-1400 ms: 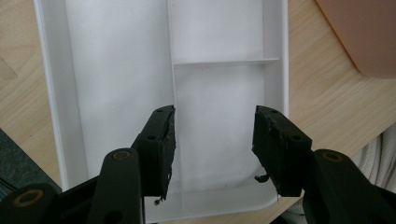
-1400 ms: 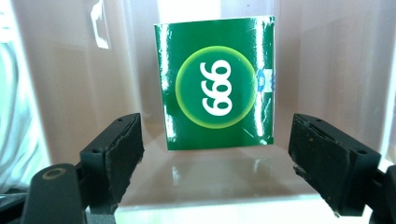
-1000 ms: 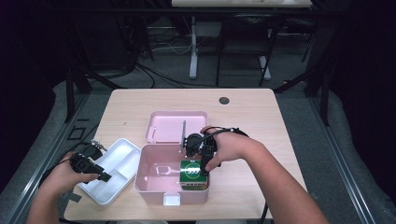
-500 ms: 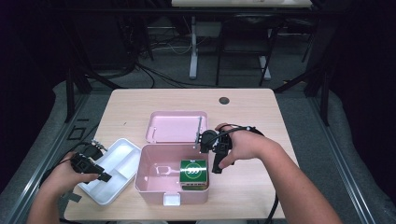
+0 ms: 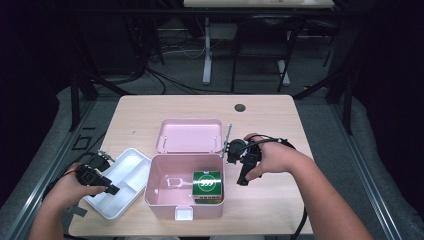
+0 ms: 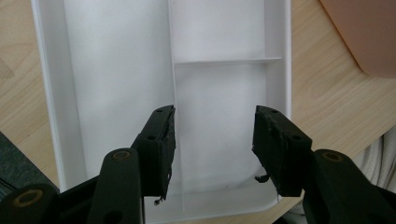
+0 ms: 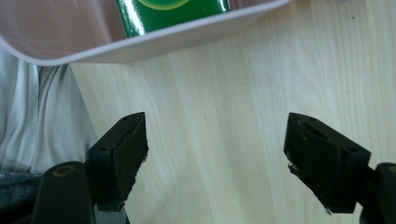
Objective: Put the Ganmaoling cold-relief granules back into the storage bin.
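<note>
A green box is sitting in the near right corner of an open pink case on the tabletop, its lid lying back. Left of it, a white divided tray is lying bare. The right gripper is hovering just right of the case, fingers spread wide, gripping nothing. The left gripper is hanging over the tray, fingers apart and holding nothing. The box's label is too small to read.

- The green box is cut off by the top edge in the right gripper view, its label unreadable
- The pink case hides the green box's lower part in the high view
- The white tray runs past the top edge of the left gripper view
</note>
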The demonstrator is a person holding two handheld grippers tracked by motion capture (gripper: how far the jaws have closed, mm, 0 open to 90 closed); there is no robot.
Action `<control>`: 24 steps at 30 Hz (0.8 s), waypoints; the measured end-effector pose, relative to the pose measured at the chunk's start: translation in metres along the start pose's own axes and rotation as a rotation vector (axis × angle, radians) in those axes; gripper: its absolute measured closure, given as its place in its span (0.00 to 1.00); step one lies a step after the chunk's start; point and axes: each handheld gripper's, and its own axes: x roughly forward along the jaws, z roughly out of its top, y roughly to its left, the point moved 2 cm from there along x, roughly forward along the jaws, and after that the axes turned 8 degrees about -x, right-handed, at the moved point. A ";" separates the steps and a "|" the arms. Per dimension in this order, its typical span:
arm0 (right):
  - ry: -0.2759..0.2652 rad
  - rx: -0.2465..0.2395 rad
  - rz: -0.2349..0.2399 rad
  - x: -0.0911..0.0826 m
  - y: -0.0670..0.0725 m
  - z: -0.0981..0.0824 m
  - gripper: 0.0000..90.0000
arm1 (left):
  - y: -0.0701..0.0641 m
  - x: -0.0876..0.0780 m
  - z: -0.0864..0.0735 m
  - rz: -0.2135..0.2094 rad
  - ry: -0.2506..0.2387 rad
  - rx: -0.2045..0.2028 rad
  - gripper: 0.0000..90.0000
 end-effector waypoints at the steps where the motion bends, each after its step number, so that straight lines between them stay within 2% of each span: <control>1: -0.008 0.007 0.001 0.001 0.000 -0.003 0.24 | 0.000 0.000 0.000 0.000 0.000 -0.004 0.55; 4: -0.011 0.028 -0.016 0.003 -0.002 -0.010 0.25 | 0.000 0.002 0.001 0.001 0.003 -0.001 0.55; 11: -0.078 0.129 -0.058 0.007 -0.004 -0.028 0.27 | 0.002 0.002 0.001 0.010 -0.004 -0.011 0.55; 13: -0.072 0.155 -0.066 0.011 -0.003 -0.032 0.28 | 0.003 0.003 0.001 0.013 -0.006 -0.015 0.55; 17: -0.092 0.223 -0.091 0.021 -0.002 -0.036 0.29 | 0.001 0.003 0.000 0.023 -0.002 -0.019 0.55; 20: -0.111 0.270 -0.101 0.027 0.002 -0.039 0.29 | 0.002 0.005 0.002 0.029 -0.003 -0.028 0.55; 23: -0.119 0.310 -0.133 0.031 0.005 -0.042 0.29 | 0.003 0.006 0.001 0.024 -0.011 -0.053 0.56; 24: -0.137 0.330 -0.137 0.032 0.005 -0.043 0.29 | 0.004 0.005 0.001 0.025 -0.007 -0.056 0.56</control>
